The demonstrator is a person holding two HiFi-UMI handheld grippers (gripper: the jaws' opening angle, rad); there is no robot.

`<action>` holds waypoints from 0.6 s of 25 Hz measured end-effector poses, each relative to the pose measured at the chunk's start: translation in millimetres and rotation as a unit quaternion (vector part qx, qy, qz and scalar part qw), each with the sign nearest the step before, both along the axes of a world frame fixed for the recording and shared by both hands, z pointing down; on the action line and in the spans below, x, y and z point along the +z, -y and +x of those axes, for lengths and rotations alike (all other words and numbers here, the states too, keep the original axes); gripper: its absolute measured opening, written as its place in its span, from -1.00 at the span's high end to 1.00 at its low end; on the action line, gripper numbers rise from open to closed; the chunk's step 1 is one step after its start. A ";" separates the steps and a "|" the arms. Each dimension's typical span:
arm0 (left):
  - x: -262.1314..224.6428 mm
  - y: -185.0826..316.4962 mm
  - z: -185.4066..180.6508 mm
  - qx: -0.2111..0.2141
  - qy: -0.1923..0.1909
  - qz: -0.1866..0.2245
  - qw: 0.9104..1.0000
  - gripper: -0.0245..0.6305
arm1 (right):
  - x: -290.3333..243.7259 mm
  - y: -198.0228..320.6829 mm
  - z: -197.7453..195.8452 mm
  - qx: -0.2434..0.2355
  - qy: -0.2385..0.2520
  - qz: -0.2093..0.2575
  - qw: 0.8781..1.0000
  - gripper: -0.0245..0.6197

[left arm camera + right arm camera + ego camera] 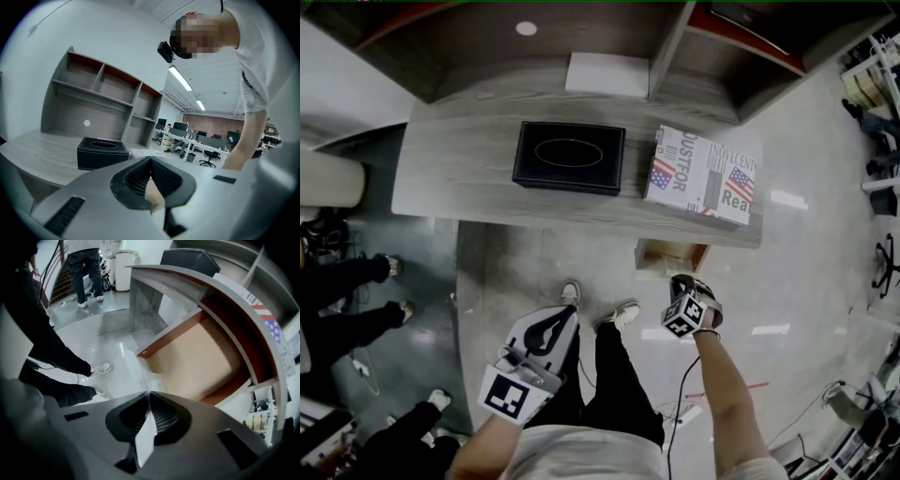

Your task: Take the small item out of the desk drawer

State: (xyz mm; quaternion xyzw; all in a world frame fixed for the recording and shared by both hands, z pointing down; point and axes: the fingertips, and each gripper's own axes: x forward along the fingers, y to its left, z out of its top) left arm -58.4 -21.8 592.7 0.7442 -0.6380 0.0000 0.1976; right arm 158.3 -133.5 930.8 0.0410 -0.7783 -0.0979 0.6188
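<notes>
Grey wood-grain desk (469,187) fills the upper middle of the head view, with a shelf unit (93,93) of open compartments at its back. Pale glossy floor (806,281) lies to the right of it. Under the desk's right end a drawer (201,357) stands pulled out, with red-brown sides and a bare tan bottom.

On the desktop a black tissue box (569,157) sits near the middle. Just to its right, at the right end, lies a flat printed box (705,175) with flag patterns.

The person stands in front of the desk in dark trousers and pale shoes (623,314).

The left gripper (565,316) is held low by the person's left leg, well apart from the drawer. Its jaws are pressed together at the tips, and its own view shows nothing pinched there.

The right gripper (682,281) is just in front of the drawer's open front. Its jaws meet at the tips on a small clear plastic piece (143,373). This thin, see-through strip runs up from the tips toward the drawer's near corner. What kind of thing it is cannot be made out.
</notes>
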 end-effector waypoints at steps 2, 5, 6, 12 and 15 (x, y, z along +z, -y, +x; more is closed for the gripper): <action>-3.8 0.6 2.0 0.003 0.001 0.004 1.000 0.87 | -5.2 2.1 1.5 0.023 0.007 -0.003 1.000 0.85; -9.3 2.1 2.7 0.003 0.000 0.011 1.000 0.87 | -13.8 6.9 1.4 0.053 0.020 -0.006 0.998 0.85; -10.7 2.5 2.8 0.004 0.000 0.012 1.000 0.87 | -16.9 8.7 0.9 0.063 0.026 -0.005 0.998 0.85; -20.8 5.8 7.2 0.014 0.001 0.021 1.000 0.87 | -41.7 15.3 -6.3 0.116 0.068 -0.007 0.991 0.85; -27.7 8.2 8.8 0.021 0.005 0.027 0.999 0.87 | -56.0 17.8 -8.8 0.140 0.087 -0.008 0.986 0.85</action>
